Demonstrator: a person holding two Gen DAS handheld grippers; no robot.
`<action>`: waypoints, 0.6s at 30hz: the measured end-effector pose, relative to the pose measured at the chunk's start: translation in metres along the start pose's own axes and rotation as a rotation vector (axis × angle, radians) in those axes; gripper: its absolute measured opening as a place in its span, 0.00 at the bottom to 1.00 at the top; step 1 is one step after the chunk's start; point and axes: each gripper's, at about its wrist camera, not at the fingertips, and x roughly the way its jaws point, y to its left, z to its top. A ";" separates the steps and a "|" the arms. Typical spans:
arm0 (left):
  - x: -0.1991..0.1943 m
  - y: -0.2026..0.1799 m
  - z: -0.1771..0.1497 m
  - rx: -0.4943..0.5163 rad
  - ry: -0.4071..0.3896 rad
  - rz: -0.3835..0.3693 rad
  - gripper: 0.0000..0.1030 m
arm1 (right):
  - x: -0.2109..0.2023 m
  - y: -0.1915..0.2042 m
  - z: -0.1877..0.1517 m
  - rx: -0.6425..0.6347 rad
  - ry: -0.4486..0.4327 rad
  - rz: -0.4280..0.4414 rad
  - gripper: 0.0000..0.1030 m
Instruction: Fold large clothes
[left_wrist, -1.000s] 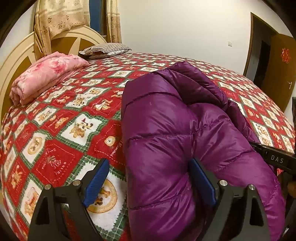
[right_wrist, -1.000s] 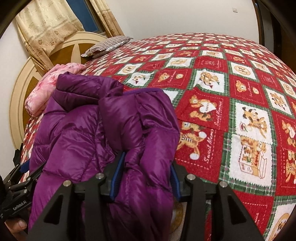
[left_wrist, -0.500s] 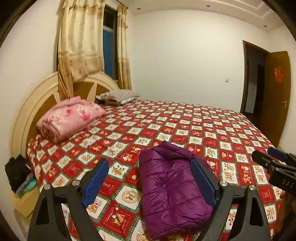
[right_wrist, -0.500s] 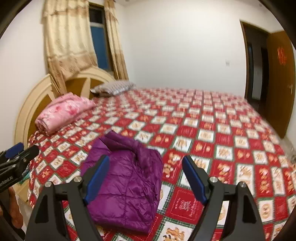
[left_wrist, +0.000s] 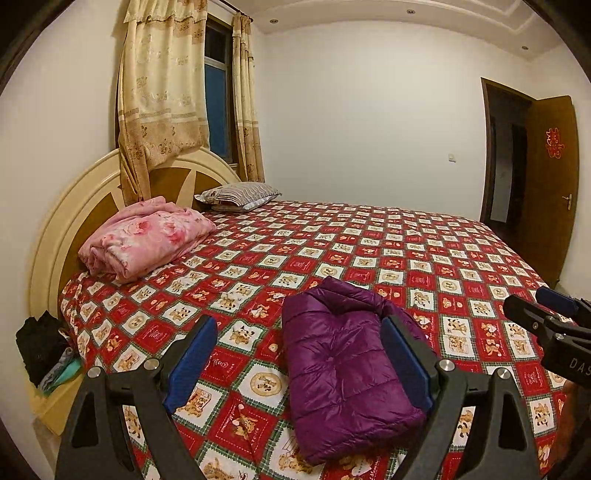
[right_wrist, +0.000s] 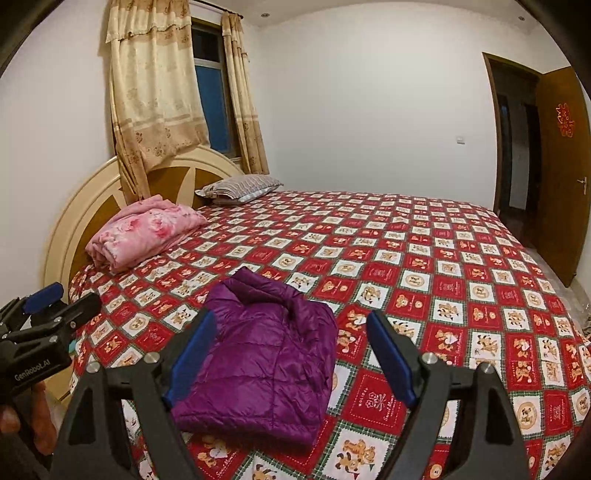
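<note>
While the folded purple down jacket (left_wrist: 347, 369) lies flat on the red patchwork bedspread (left_wrist: 406, 251), near its front edge, both claws hang above that jacket and touch nothing. Spread wide, the left gripper (left_wrist: 301, 363) is empty. Having just been opening, the right gripper (right_wrist: 291, 356) also gapes, with nothing between its blue pads. Beyond the jacket, toward the headboard (left_wrist: 66, 236), sit a rolled pink blanket (left_wrist: 147, 236) and a striped pillow (left_wrist: 240, 195).
</note>
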 end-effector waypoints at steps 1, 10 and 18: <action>0.000 0.000 0.000 0.002 0.001 -0.001 0.88 | 0.000 0.001 0.000 0.000 0.000 0.003 0.83; 0.005 -0.002 -0.002 0.007 0.013 0.001 0.88 | 0.003 0.002 -0.005 0.008 0.013 0.004 0.83; 0.007 -0.004 -0.003 0.012 0.016 0.003 0.88 | 0.004 0.001 -0.005 0.012 0.014 0.007 0.83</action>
